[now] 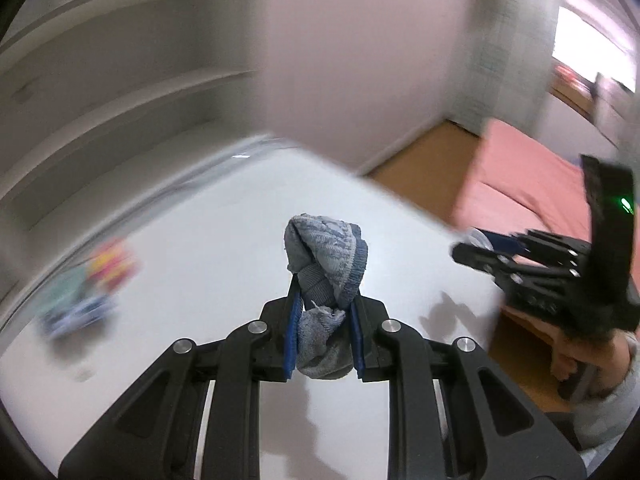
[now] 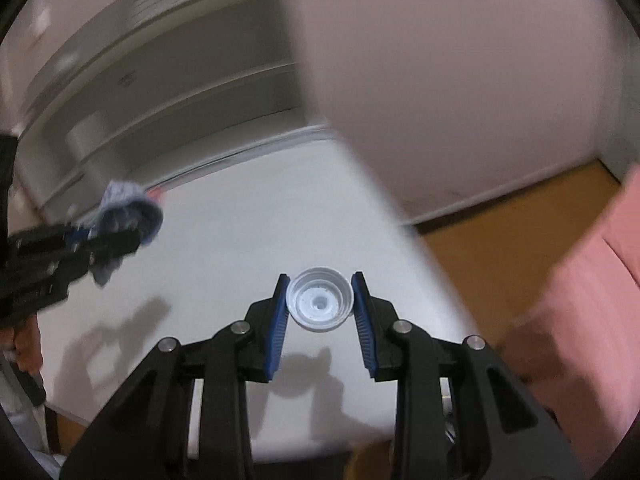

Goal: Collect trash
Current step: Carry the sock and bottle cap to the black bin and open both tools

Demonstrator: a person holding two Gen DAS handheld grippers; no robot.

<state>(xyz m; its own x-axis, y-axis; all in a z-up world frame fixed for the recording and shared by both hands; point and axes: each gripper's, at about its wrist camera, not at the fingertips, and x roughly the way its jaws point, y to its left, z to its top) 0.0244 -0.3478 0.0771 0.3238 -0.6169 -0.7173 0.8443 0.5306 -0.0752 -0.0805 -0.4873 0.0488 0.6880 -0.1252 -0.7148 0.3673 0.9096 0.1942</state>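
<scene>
Left gripper (image 1: 323, 312) clamped on crumpled cloth (image 1: 326, 256), right gripper (image 2: 320, 306) pinching white cap (image 2: 320, 304), both above the table (image 2: 248, 216): best carried level, grips firm, toward the bin.

Bare white tabletop (image 1: 224, 240) ahead, blurred colourful wrappers (image 1: 86, 288) at left edge, pale wall (image 2: 460, 80) behind

We see a blue-grey knitted sock (image 1: 325, 280) with a paler patterned band, a white bottle cap (image 2: 320, 299), blue ribbed pads (image 2: 363, 316) on black grippers, a white table (image 1: 200, 240), a salmon-pink bedcover (image 1: 520, 176), and an ochre floor (image 2: 500, 232).
</scene>
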